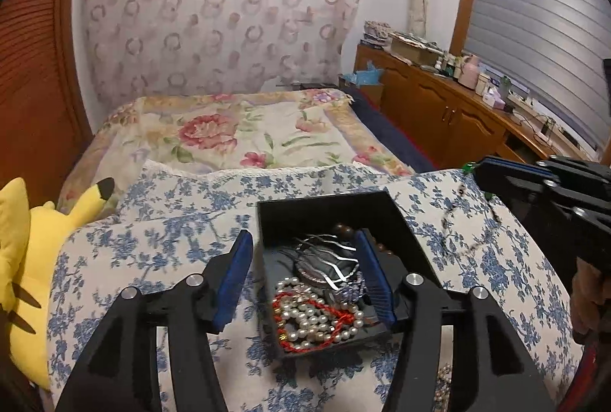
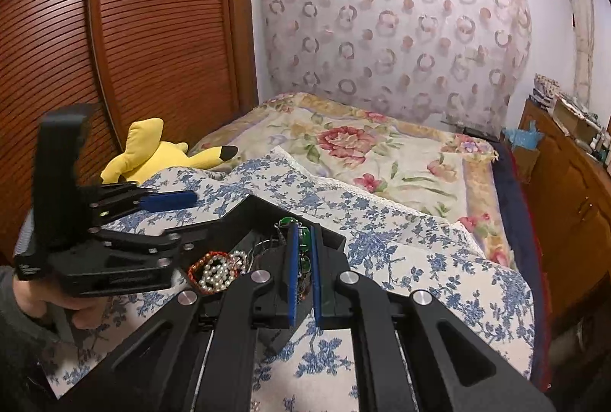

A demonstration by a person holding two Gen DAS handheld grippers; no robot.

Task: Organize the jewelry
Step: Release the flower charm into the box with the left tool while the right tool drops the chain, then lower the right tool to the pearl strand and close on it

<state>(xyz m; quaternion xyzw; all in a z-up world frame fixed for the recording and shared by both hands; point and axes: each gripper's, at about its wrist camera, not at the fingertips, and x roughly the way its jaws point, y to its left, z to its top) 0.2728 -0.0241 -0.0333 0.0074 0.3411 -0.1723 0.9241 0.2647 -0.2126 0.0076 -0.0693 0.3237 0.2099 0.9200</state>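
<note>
A black open box (image 1: 404,221) sits on a blue-flowered cloth and holds a pearl necklace (image 1: 309,320), a red cord bracelet (image 1: 338,314), a silver hair comb (image 1: 328,253) and brown beads. My left gripper (image 1: 303,234) is open over the box with nothing pressed between its pads; its left finger is outside the box's left wall and its right finger is over the contents. My right gripper (image 2: 304,232) is shut on a thin chain with green beads (image 2: 303,234) above the box's right side. In the left wrist view that chain (image 1: 458,217) dangles from the right gripper (image 1: 477,169).
A yellow plush toy (image 1: 42,259) lies left of the cloth. Behind it is a bed with a rose-patterned blanket (image 1: 244,133). A wooden wardrobe (image 2: 133,30) stands left and a cluttered wooden cabinet (image 1: 458,106) right. More pearls (image 1: 443,385) lie outside the box, near me.
</note>
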